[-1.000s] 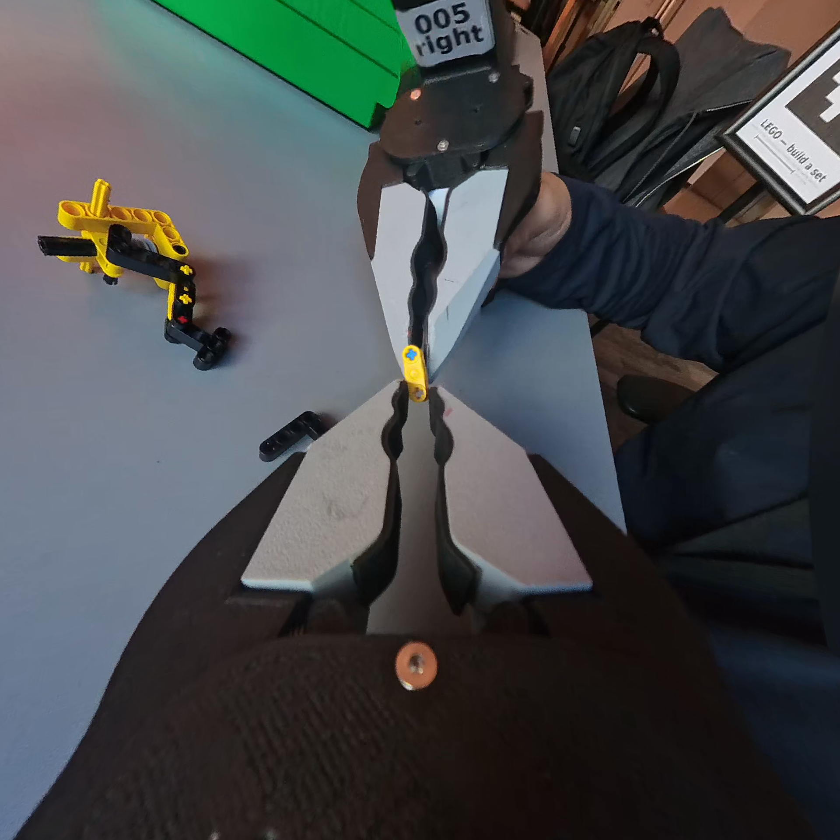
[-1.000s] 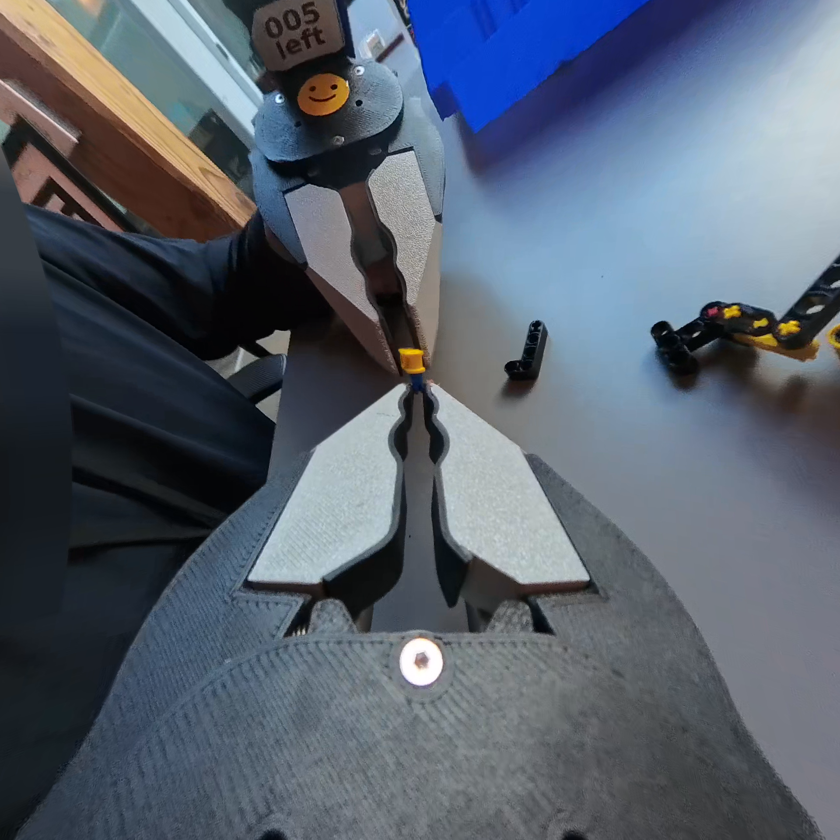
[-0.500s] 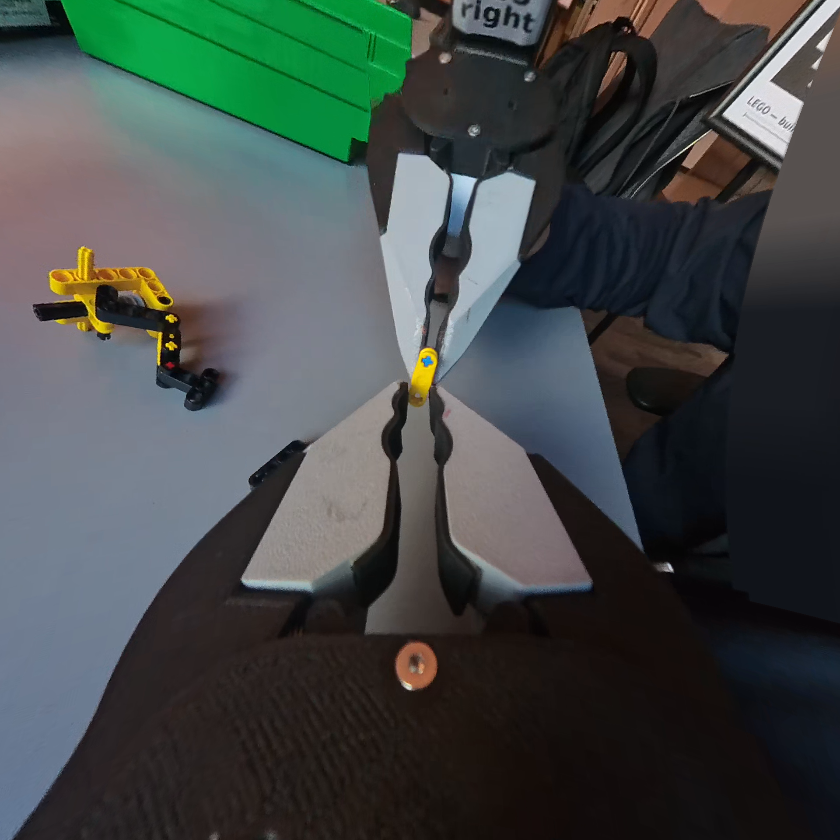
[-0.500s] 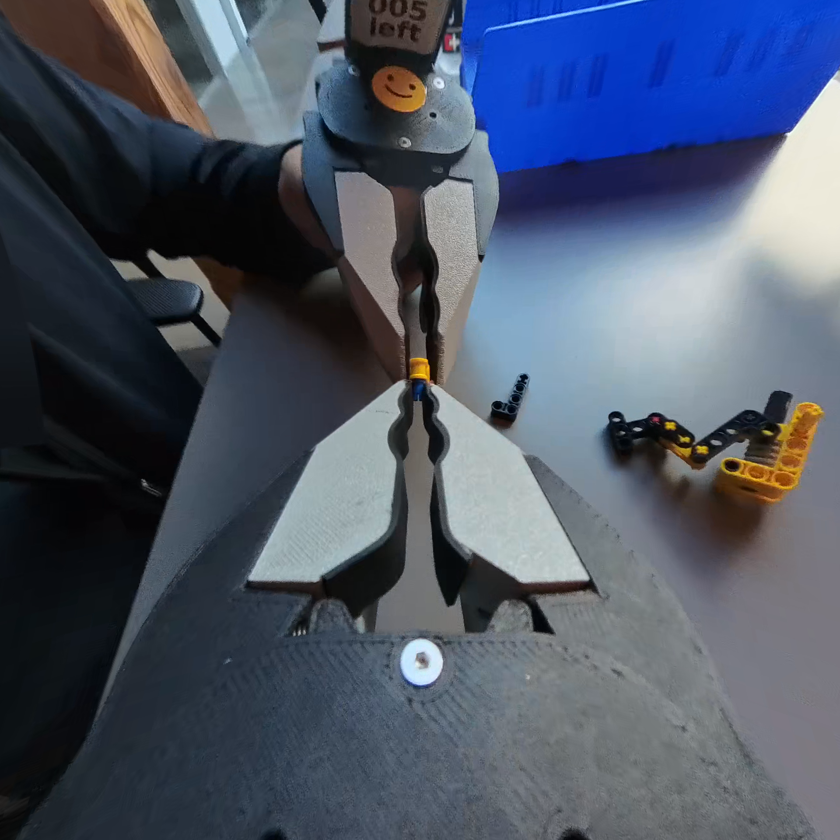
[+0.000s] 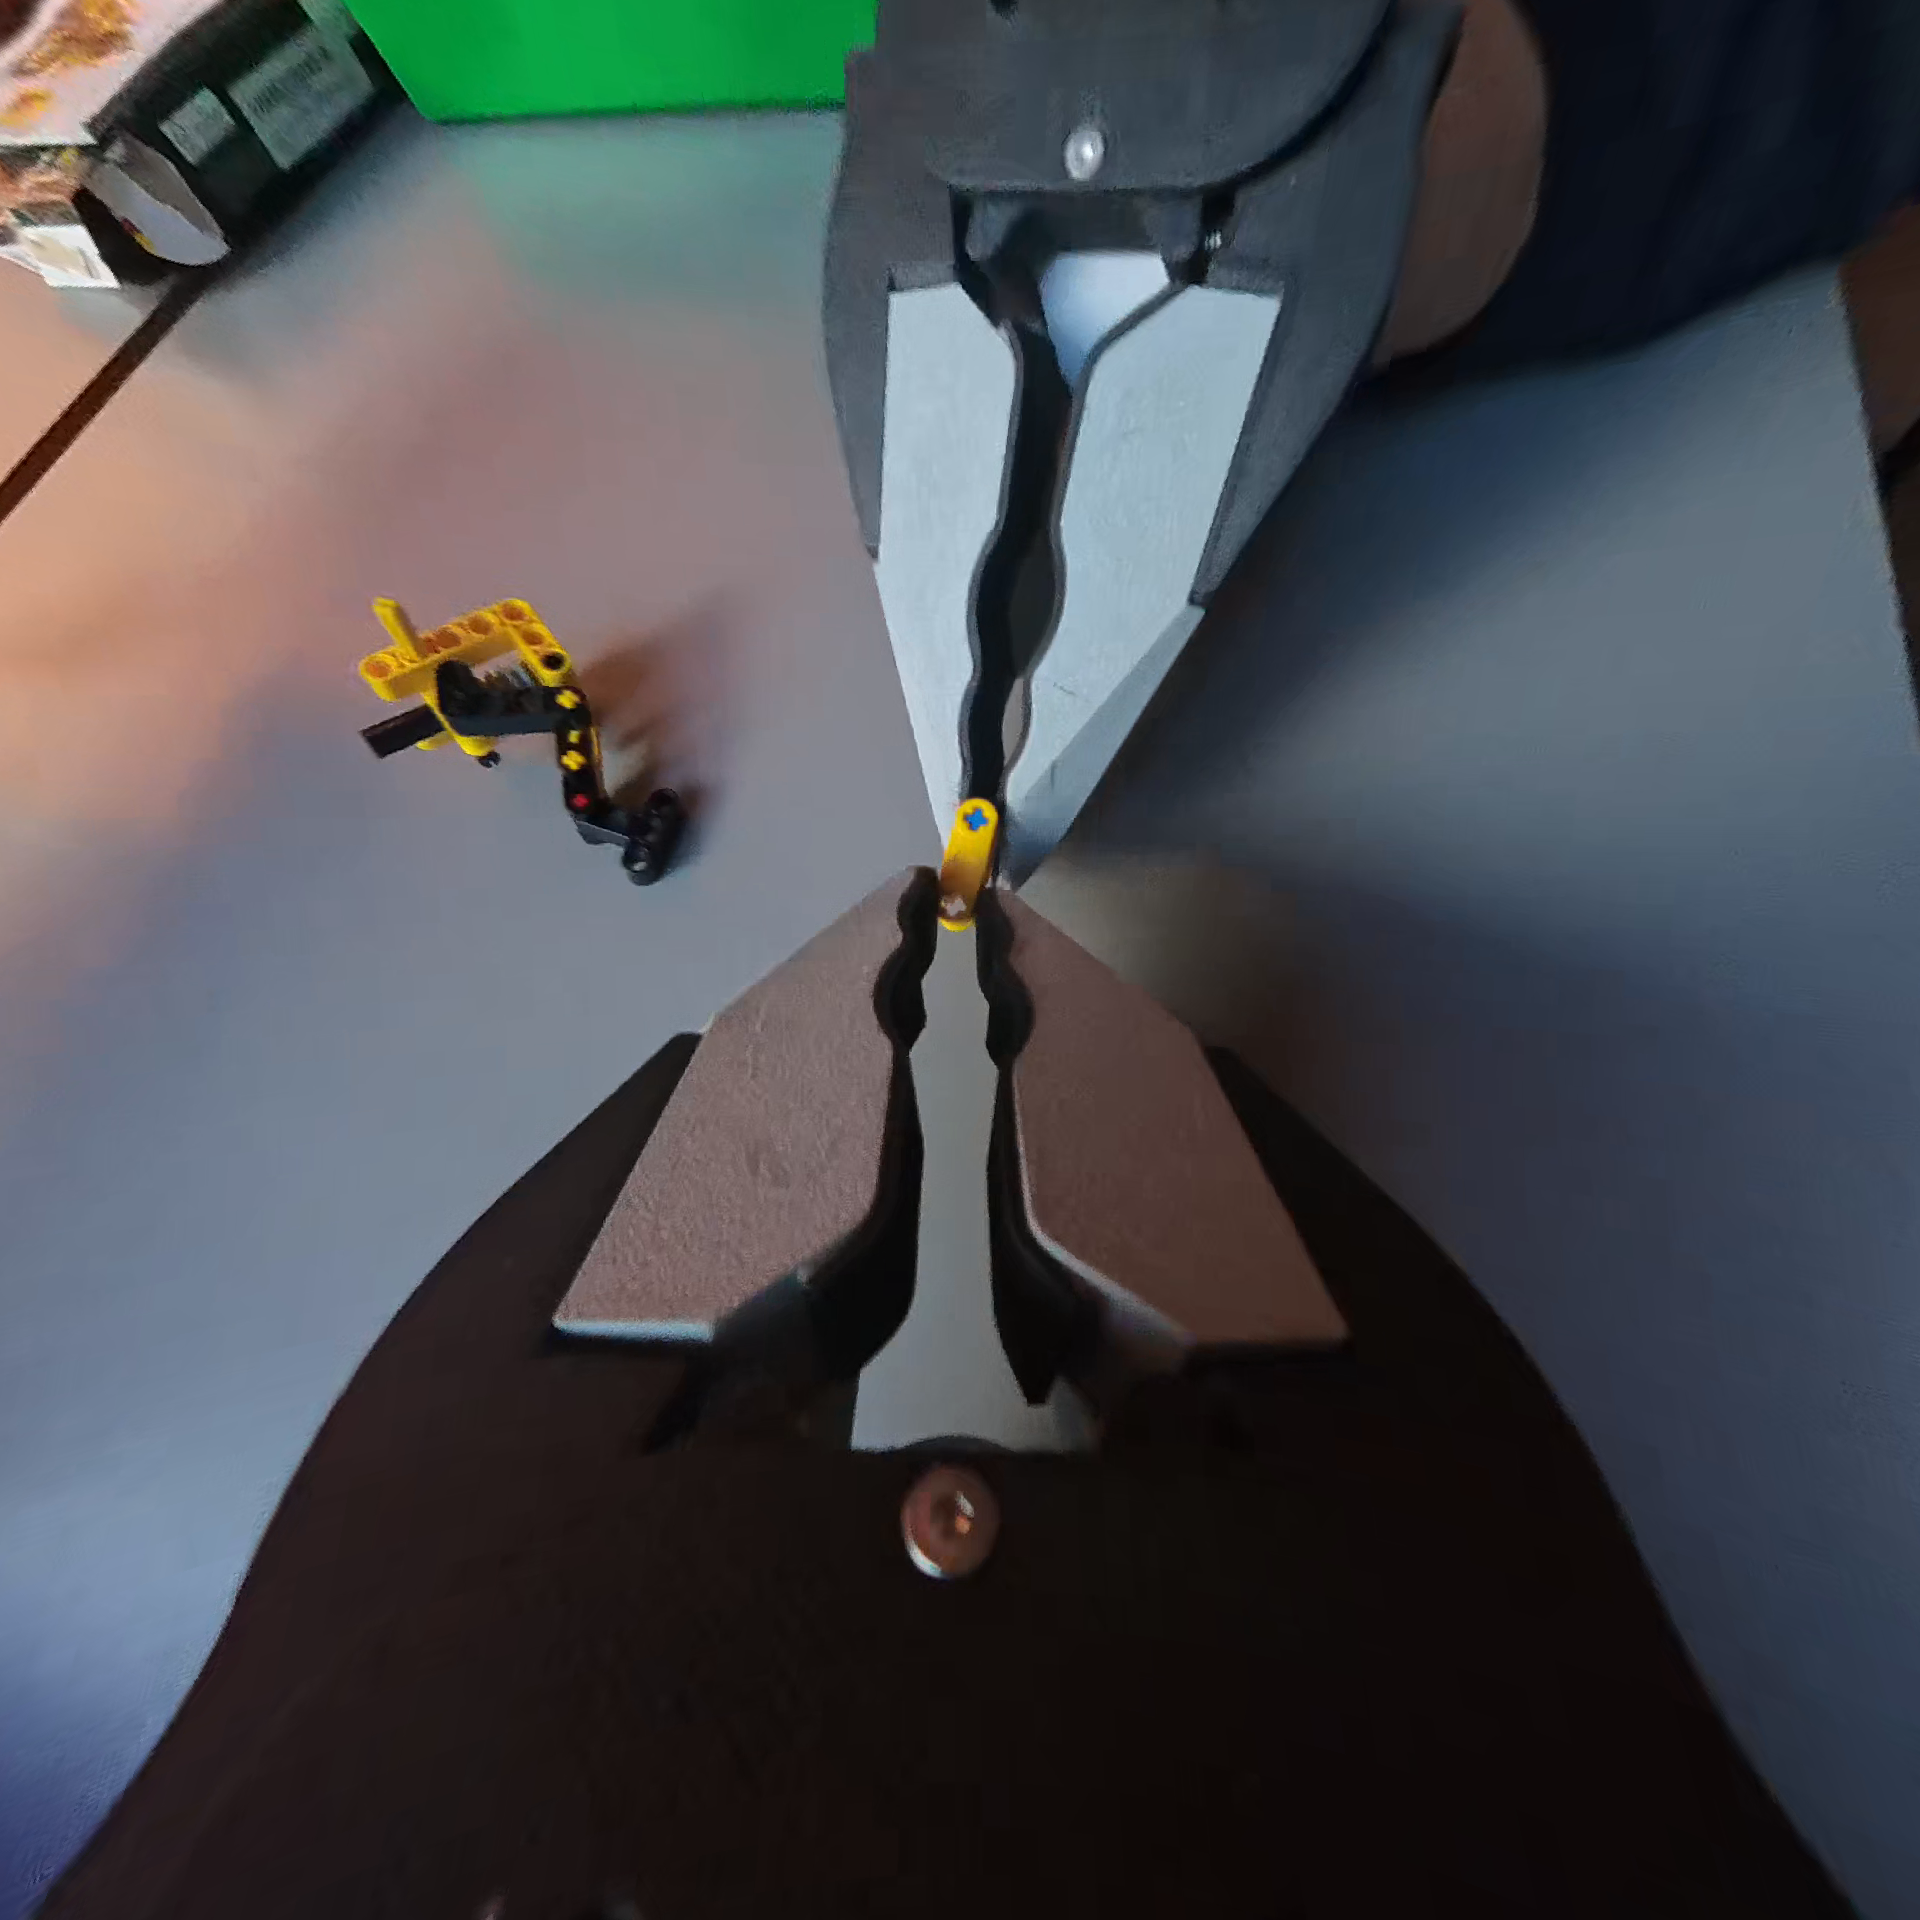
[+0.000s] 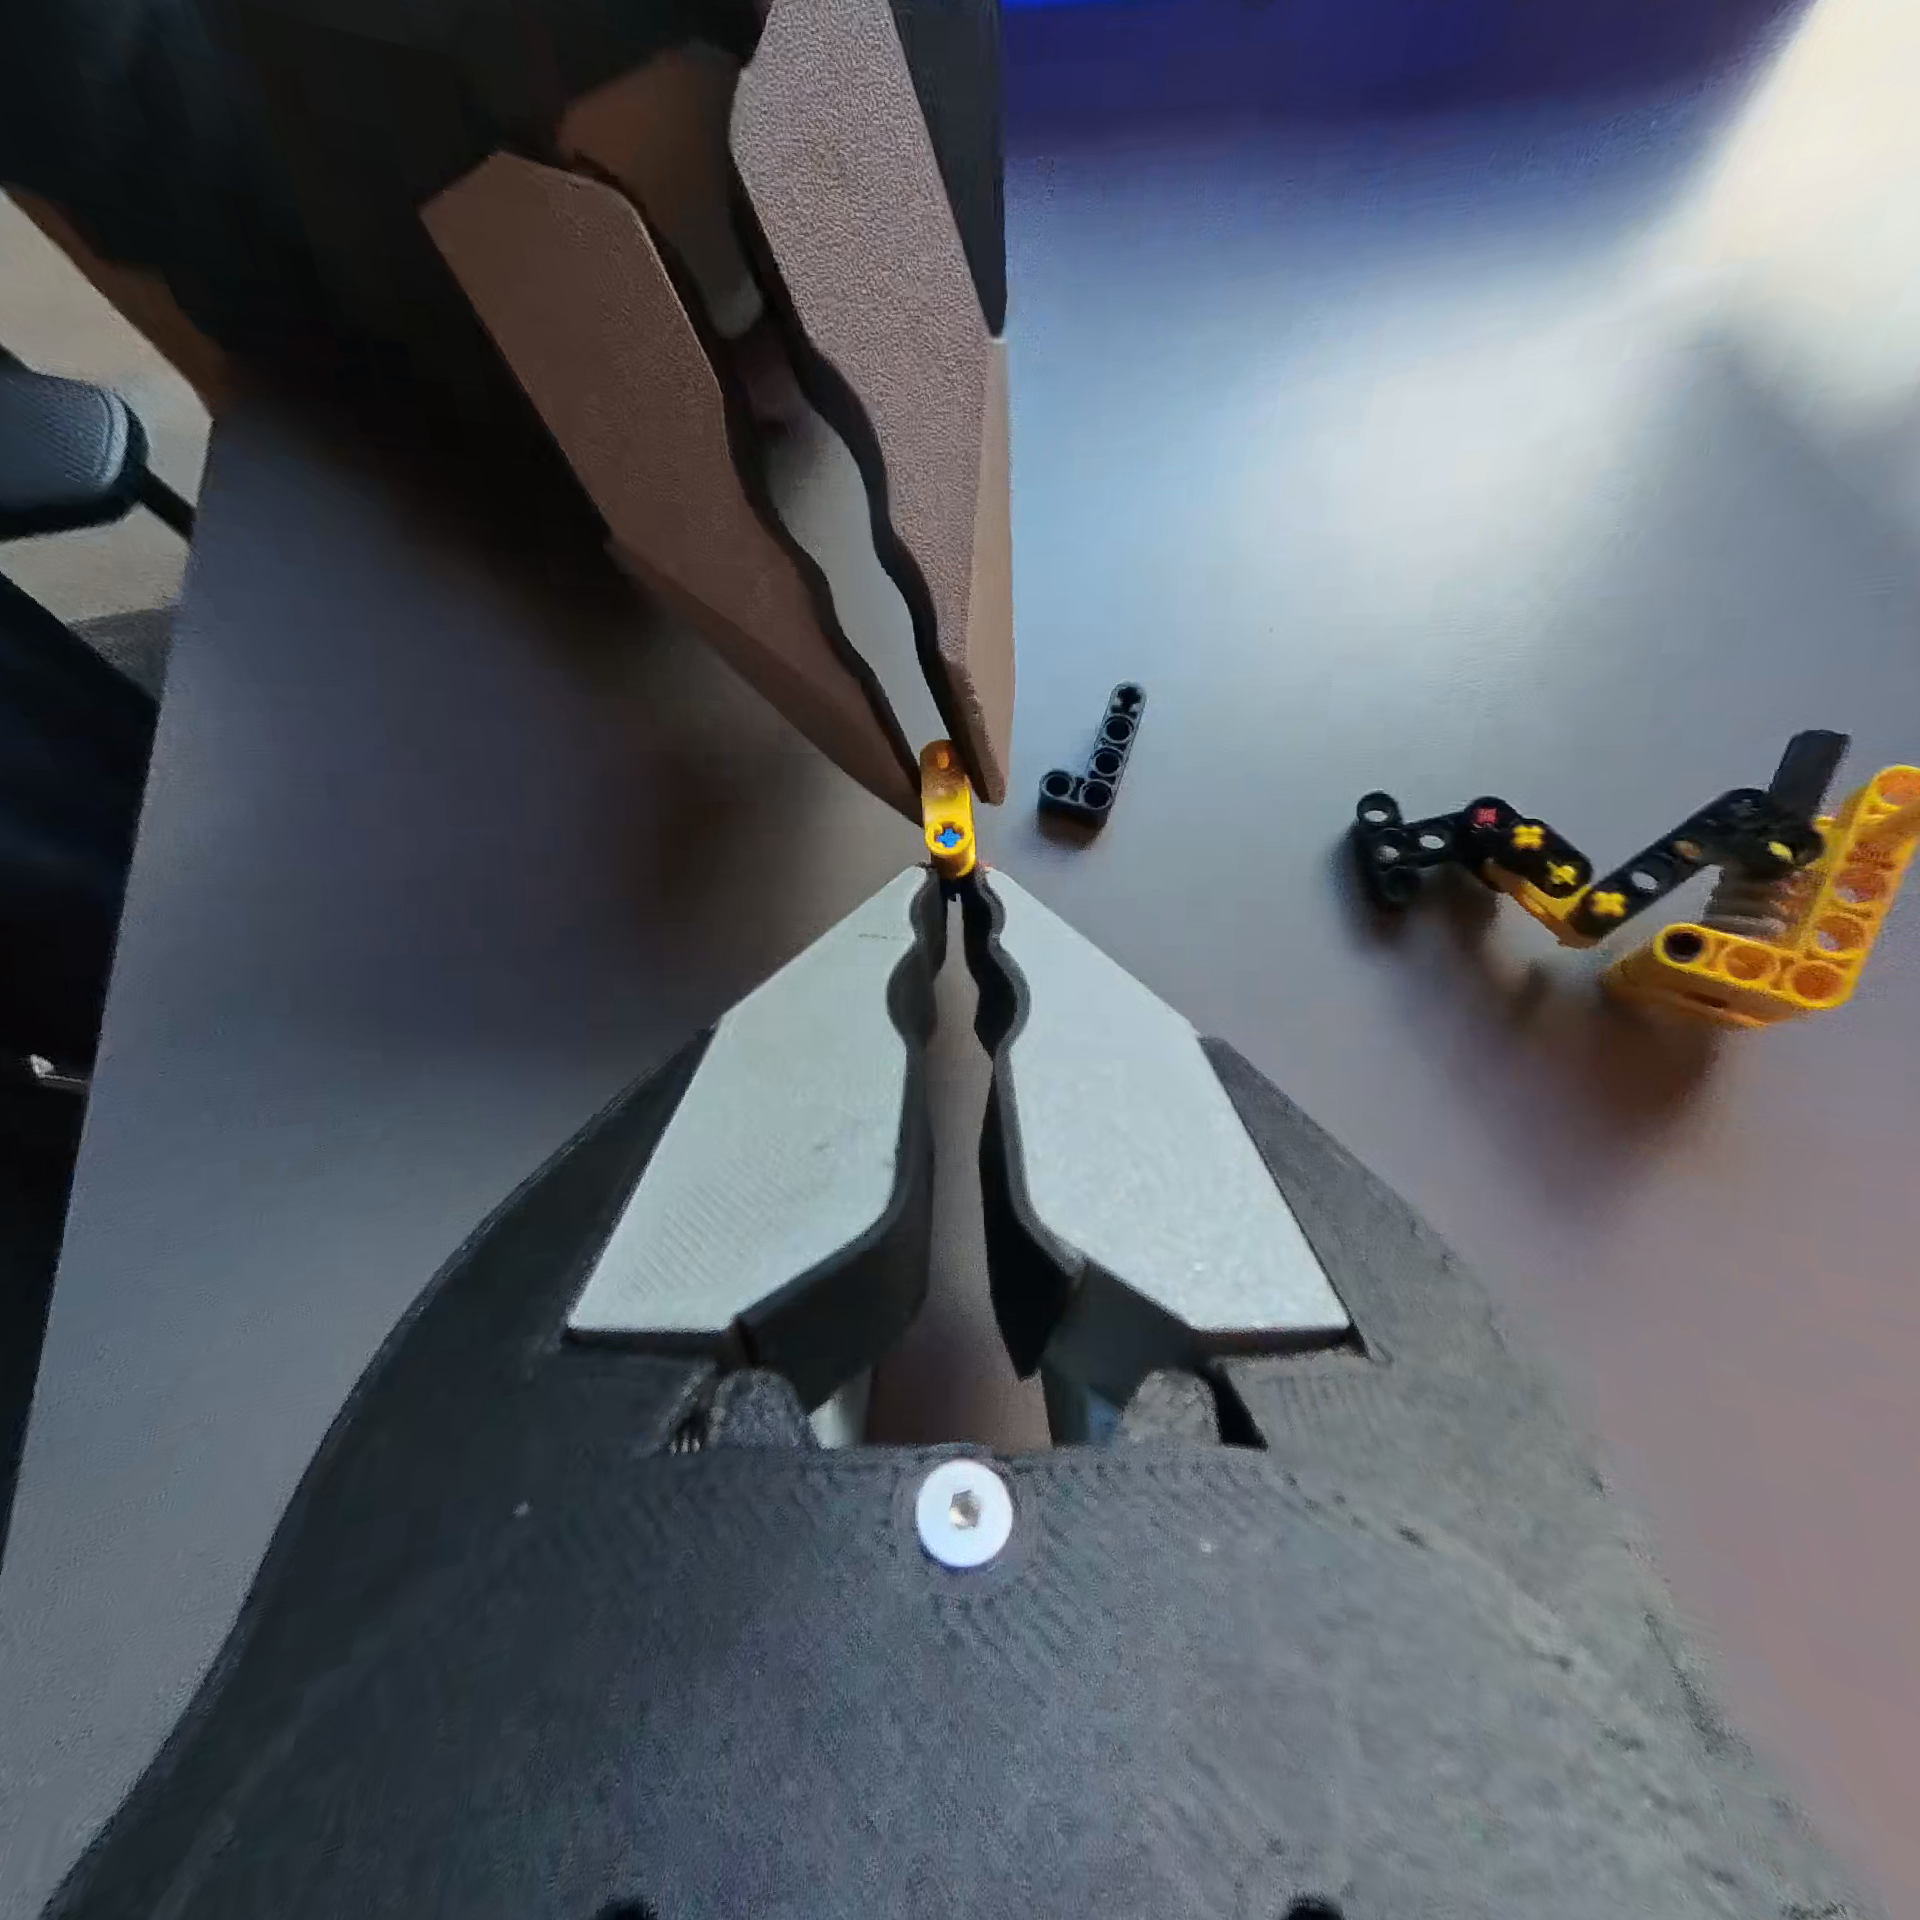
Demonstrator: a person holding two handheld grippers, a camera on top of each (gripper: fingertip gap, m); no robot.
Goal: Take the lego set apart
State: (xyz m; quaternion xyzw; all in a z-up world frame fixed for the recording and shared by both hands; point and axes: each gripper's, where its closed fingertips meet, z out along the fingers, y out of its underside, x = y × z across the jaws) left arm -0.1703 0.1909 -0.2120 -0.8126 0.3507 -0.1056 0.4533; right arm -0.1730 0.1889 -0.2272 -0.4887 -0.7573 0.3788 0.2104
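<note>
A small yellow lego link with a blue pin [image 5: 968, 860] is held above the table between both gripper tips. My left gripper [image 5: 956, 906] is shut on its plain end; it enters the right wrist view from above [image 6: 956, 777]. My right gripper [image 6: 956, 883] is shut on the blue-pin end; it enters the left wrist view from above [image 5: 987, 816]. The link also shows in the right wrist view [image 6: 948, 810]. The yellow and black lego assembly [image 5: 499, 707] lies on the grey table [image 5: 312, 1039], apart from both grippers, and shows at the right in the right wrist view [image 6: 1683, 894].
A loose black L-shaped beam [image 6: 1096, 758] lies on the table just past the grippers. A green bin [image 5: 623, 52] and printed boxes [image 5: 125, 156] stand at the far edge. A blue bin [image 6: 1351, 31] is at the back. A hand [image 5: 1475, 177] holds the right gripper. The grippers are tip to tip, or close to it.
Both grippers have tilted down toward the table and drawn closer together, still gripping the yellow link. The assembly and the black beam look nearer in both views.
</note>
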